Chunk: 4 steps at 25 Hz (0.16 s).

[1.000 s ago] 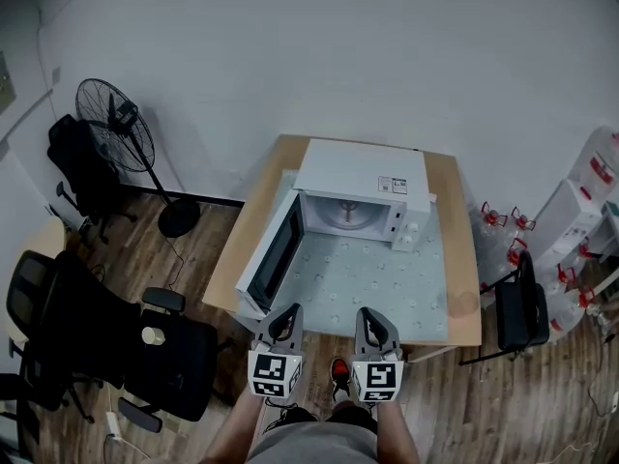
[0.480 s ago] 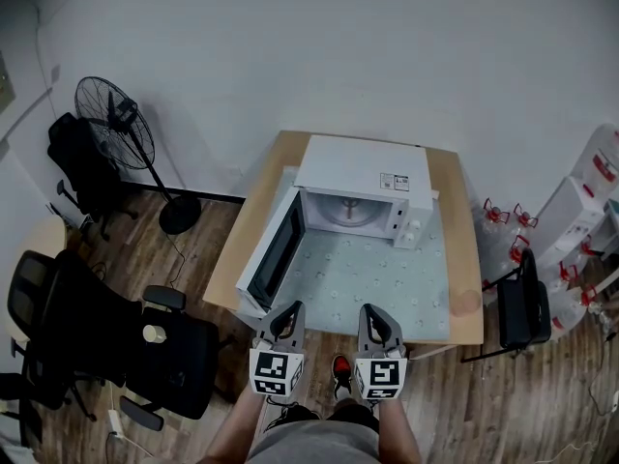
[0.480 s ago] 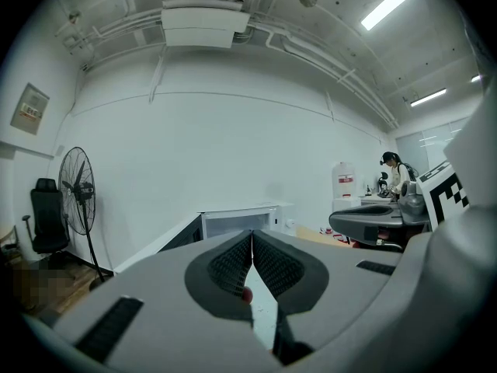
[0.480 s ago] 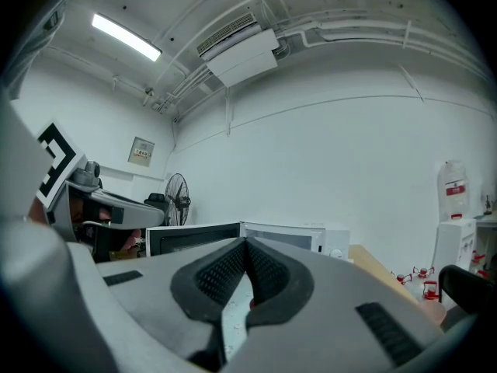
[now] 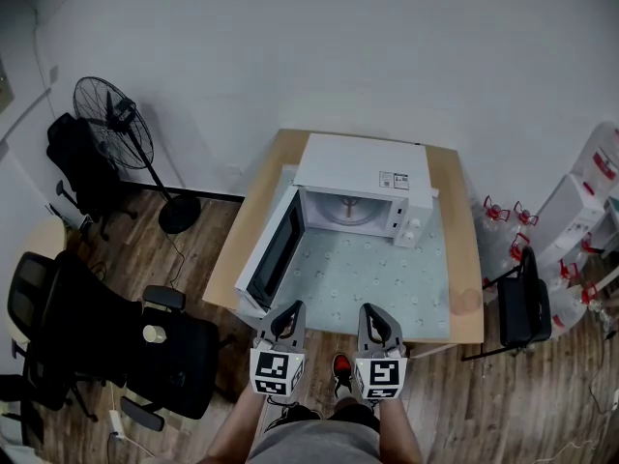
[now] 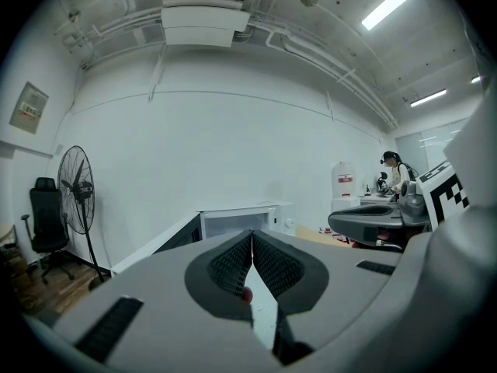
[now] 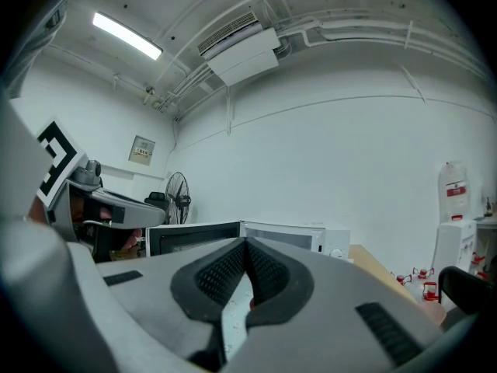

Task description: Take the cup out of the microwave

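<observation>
A white microwave stands at the back of the table with its door swung open to the left. In its cavity I see only the round turntable; no cup shows there. A faint pinkish round thing sits on the table's right wooden strip; whether it is the cup I cannot tell. My left gripper and right gripper hang side by side at the table's front edge, both shut and empty. The left gripper and the right gripper both point level at the microwave.
A pale dotted mat covers the table in front of the microwave. To the left stand a floor fan and black office chairs. Right of the table are a black chair and water bottles. A person is far off.
</observation>
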### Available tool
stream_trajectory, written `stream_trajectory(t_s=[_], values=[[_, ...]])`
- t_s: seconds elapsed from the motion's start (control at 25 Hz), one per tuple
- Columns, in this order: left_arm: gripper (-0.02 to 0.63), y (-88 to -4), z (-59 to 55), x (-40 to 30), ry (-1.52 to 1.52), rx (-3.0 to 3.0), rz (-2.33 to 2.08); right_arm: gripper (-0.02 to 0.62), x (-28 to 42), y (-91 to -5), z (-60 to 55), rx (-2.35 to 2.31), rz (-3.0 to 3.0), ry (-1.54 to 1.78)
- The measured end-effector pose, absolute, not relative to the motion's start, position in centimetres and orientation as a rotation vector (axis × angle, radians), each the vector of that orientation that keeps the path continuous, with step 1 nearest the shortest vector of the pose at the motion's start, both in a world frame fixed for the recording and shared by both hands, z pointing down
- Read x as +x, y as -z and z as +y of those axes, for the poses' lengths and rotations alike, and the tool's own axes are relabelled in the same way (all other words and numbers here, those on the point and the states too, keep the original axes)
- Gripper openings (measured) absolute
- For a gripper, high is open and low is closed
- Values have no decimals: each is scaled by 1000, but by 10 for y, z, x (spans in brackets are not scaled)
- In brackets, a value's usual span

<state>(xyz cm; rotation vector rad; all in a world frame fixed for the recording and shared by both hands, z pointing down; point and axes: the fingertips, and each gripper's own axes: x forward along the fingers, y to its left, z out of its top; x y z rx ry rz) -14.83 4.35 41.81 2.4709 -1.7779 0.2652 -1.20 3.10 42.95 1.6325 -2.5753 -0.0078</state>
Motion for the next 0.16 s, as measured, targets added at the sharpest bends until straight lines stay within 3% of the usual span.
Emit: stream_trajectory(t_s=[0.16], values=[[25, -418, 43, -148, -268, 2473, -1778, 18, -12, -429, 31, 1632, -2574, 10]])
